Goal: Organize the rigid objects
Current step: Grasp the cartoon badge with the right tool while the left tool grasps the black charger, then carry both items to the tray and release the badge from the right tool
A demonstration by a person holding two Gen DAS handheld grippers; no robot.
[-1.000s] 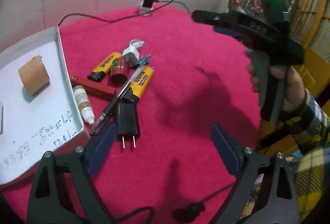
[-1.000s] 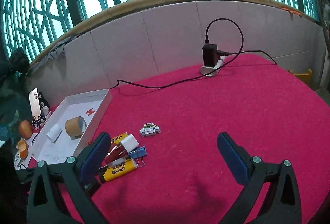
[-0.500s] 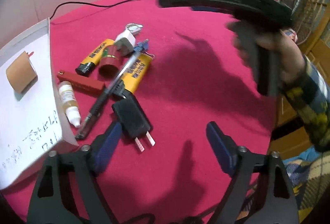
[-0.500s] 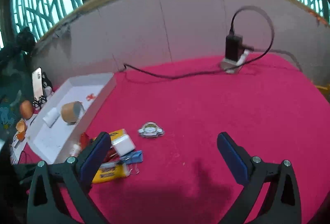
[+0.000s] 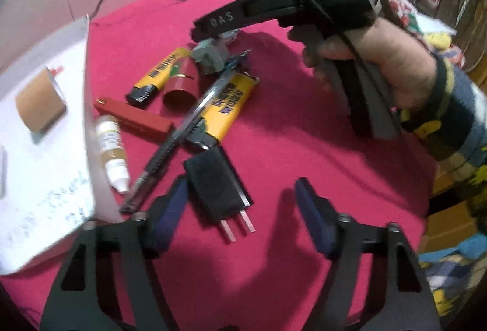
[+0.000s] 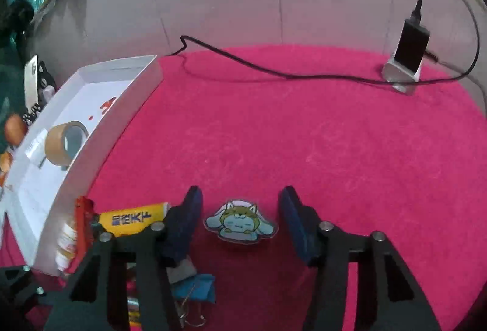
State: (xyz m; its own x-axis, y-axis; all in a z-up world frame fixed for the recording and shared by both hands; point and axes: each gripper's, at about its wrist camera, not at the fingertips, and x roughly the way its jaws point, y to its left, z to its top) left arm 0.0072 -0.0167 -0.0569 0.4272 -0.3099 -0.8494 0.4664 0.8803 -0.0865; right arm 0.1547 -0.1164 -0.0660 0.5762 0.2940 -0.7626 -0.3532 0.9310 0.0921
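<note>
My left gripper [image 5: 240, 209] is open, its jaws on either side of a black plug adapter [image 5: 216, 183] lying on the red cloth. Behind it lie a pen [image 5: 179, 136], two yellow lighters [image 5: 226, 105], a red cylinder [image 5: 182, 81], a red bar [image 5: 134, 119] and a small dropper bottle [image 5: 112, 148]. My right gripper [image 6: 240, 224] is open, low over the cloth, with a flat cartoon badge [image 6: 240, 221] between its fingers. A white tray [image 6: 121, 105] at the left holds a tape roll [image 6: 64, 142].
A black cable [image 6: 258, 69] runs along the back of the table to a charger in a white socket block [image 6: 404, 69]. A blue binder clip [image 6: 194, 285] lies under the right gripper. A grey wall stands behind the table.
The right gripper has dropped and moved forward over the pile until the badge sits between its fingers, narrowing its jaws a little. The left gripper has closed in on the black plug adapter.
</note>
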